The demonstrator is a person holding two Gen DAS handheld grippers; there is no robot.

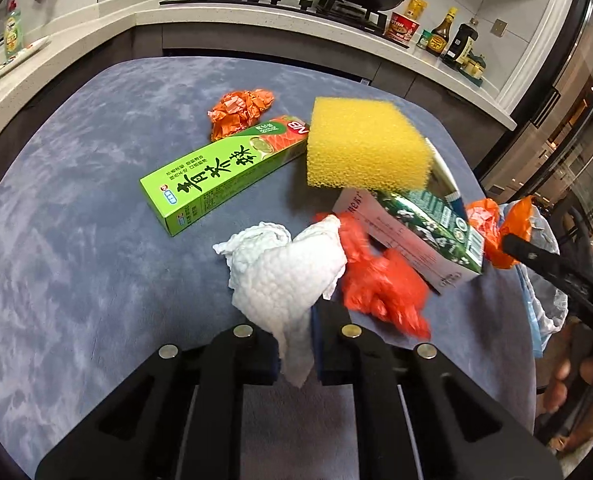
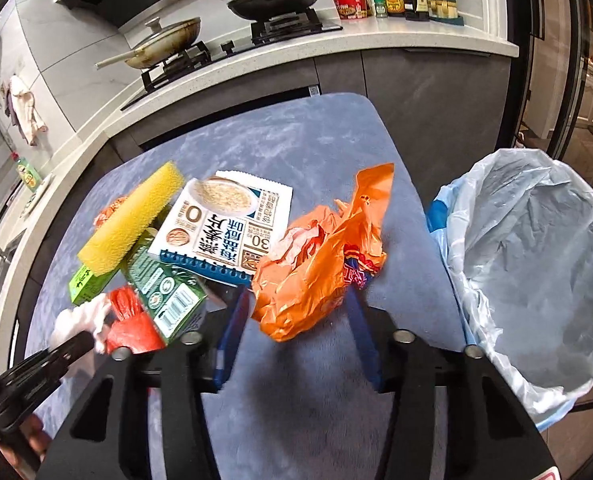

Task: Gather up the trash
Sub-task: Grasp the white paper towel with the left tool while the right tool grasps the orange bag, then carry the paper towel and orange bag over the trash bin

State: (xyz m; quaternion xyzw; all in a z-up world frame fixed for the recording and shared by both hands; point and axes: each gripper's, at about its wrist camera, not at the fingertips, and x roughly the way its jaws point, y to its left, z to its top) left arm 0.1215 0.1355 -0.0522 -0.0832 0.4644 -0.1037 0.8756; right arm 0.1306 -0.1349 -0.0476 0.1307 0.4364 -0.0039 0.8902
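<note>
On the blue worktop [image 1: 76,208] in a kitchen, the left gripper [image 1: 294,354] has its jaws pinched on a white paper towel [image 1: 284,268], and the right gripper [image 2: 296,320] has half-open jaws around an orange wrapper [image 2: 312,276] beside the lined bin [image 2: 536,264].

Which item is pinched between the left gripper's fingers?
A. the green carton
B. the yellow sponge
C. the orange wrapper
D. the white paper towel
D: in the left wrist view the left gripper has its fingers closed on the tail of the white paper towel, while the yellow sponge rests further back on the pile.
</note>
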